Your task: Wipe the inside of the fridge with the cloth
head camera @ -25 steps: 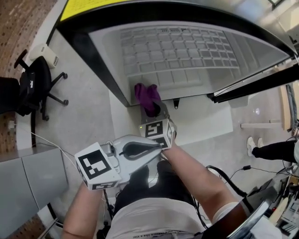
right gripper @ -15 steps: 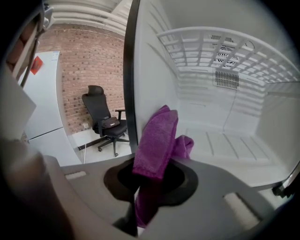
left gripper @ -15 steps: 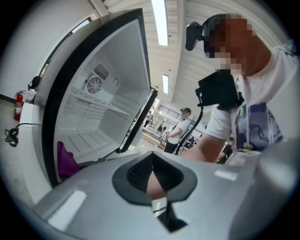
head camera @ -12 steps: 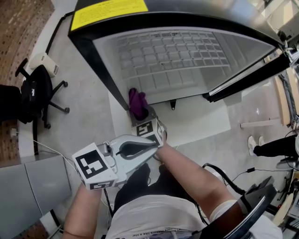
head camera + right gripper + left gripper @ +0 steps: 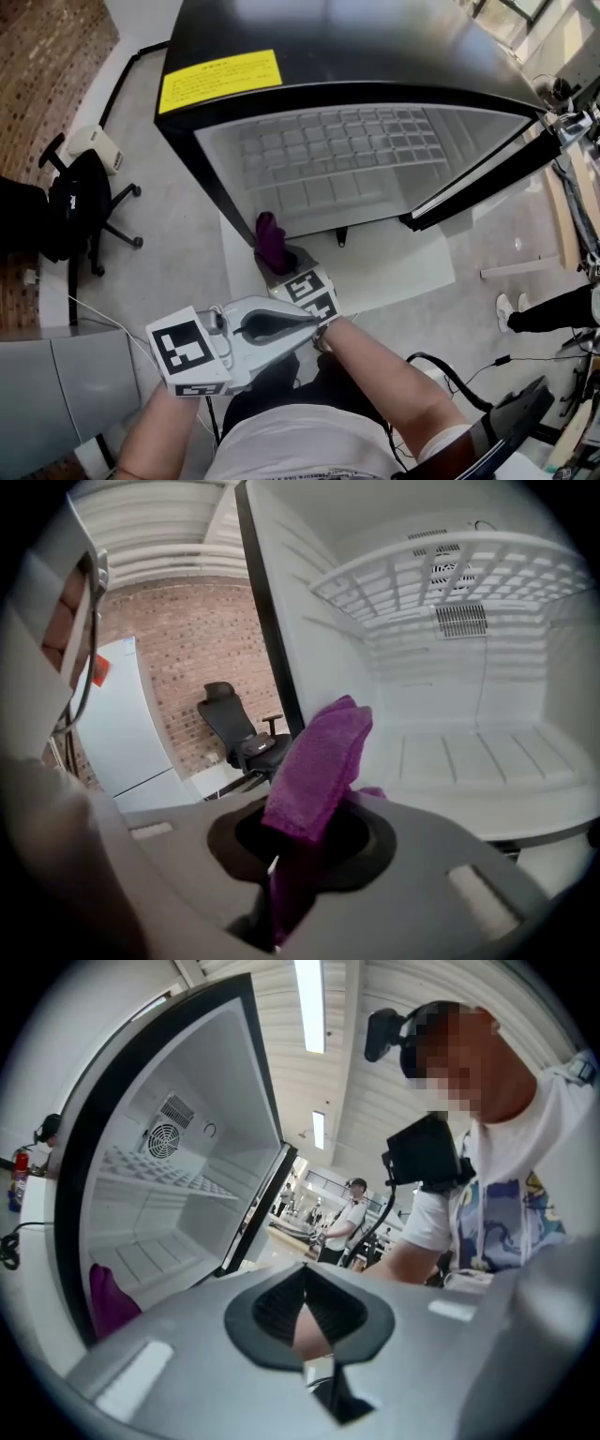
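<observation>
Right gripper [image 5: 295, 841] clamps one purple cloth [image 5: 319, 761]; left gripper [image 5: 305, 1312] seemingly closed.

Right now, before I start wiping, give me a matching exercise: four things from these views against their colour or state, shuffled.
1 cloth
2 label
3 office chair
4 left hand-held gripper

A yellow, on the fridge top
B shut, nothing in it
C purple, clamped in the right hand-held gripper
D black, standing beside the fridge

Pairs: 1-C, 2-A, 3-D, 4-B

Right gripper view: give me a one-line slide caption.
Right hand-held gripper shut on a purple cloth, facing the open fridge and its white interior.
</observation>
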{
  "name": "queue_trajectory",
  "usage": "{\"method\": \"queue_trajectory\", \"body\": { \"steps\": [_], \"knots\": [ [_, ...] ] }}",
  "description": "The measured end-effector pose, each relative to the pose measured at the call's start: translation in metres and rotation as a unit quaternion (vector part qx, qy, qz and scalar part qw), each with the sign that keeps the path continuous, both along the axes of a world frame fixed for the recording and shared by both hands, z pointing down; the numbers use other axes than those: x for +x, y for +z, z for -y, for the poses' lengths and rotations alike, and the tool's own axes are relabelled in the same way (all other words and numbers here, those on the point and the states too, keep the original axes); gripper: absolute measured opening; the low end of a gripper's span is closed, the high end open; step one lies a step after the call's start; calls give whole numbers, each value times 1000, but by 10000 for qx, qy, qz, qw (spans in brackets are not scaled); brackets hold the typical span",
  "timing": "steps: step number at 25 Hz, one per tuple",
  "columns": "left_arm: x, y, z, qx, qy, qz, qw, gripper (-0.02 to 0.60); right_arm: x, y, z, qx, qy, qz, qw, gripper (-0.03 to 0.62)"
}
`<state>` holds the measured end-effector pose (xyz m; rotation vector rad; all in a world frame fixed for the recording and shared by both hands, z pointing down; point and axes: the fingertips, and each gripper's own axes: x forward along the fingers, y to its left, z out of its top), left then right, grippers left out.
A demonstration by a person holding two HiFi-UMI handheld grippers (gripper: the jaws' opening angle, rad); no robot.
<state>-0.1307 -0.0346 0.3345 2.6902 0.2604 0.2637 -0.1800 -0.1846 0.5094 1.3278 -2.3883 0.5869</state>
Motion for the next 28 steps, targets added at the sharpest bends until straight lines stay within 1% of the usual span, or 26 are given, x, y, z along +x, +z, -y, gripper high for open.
{"method": "queue_trajectory", "body": {
  "steps": [4, 6, 8, 11, 15, 18, 21, 22, 24, 28],
  "knots": [
    [7, -17, -6, 88, 200, -167, 9996, 6, 11, -33, -17, 113, -93, 350, 9993, 60],
    [11, -27, -11, 148, 315, -278, 9990, 6, 25, -52, -30, 132, -6, 524, 9985, 60],
    [16, -34, -16, 216, 432, -363, 9982, 6, 46, -72, -44, 195, 125, 586, 9980, 60],
    [28, -35, -19, 299, 570, -432, 9970, 6, 92, -99, -67, 407, 450, 395, 9974, 60],
    [50, -34, -25, 367, 569, -320, 9972, 6, 150, -136, -99, 624, 809, 262, 9944, 60],
    [75, -42, -37, 439, 572, -236, 9971, 6, 188, -161, -114, 831, 848, 132, 9928, 60],
    [100, -40, -46, 642, 587, -173, 9961, 6, 211, -186, -120, 1192, 693, 26, 9904, 60],
    [109, -40, -47, 704, 534, -156, 9960, 6, 217, -195, -121, 1297, 574, 42, 9899, 60],
    [131, -41, -47, 791, 275, -171, 9963, 6, 230, -213, -124, 1487, 276, 74, 9885, 60],
    [188, -47, -62, 678, -321, -368, 9965, 6, 277, -235, -138, 1835, -173, 8, 9829, 60]
  ]
}}
